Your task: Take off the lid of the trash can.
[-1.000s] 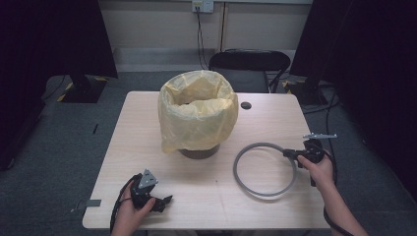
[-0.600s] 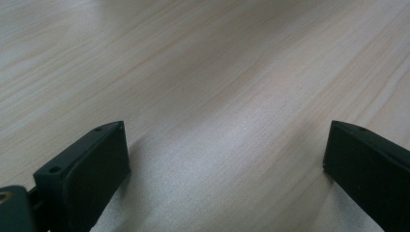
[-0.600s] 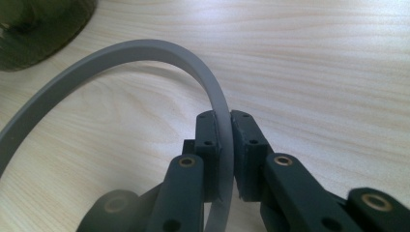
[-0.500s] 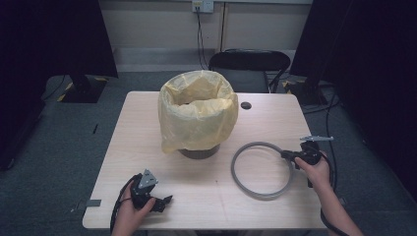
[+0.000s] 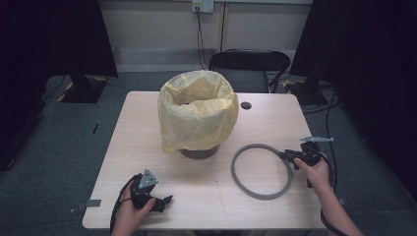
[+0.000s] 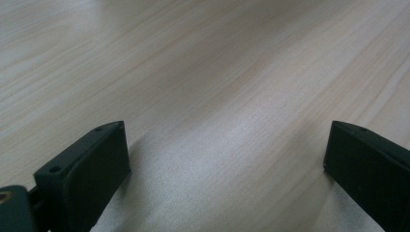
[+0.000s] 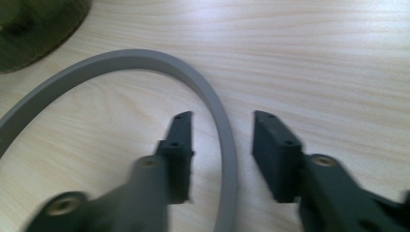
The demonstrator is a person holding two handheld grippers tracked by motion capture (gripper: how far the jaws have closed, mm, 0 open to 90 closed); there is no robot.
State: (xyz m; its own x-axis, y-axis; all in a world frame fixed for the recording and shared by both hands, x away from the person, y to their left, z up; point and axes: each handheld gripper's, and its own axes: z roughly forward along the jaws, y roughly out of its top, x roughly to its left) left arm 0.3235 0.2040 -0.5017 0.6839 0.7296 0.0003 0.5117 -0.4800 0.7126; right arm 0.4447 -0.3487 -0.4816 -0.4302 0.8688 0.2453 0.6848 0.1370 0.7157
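right gripper view shows my right gripper (image 7: 220, 140) with its jaws just opening, the grey ring (image 7: 145, 60) lying flat on the table (image 7: 338, 58) between them, pads off it. the ring sits at the near right, just right of the lined bin (image 5: 198, 115). to let go cleanly i'd open wider, then back off without nudging the ring. my left gripper (image 6: 227, 159) rests wide and empty at the near left.

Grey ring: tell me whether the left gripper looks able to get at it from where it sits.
Probably yes: bare table lies between the left gripper and the grey ring; the right gripper, jaws just opened, straddles only its far side.
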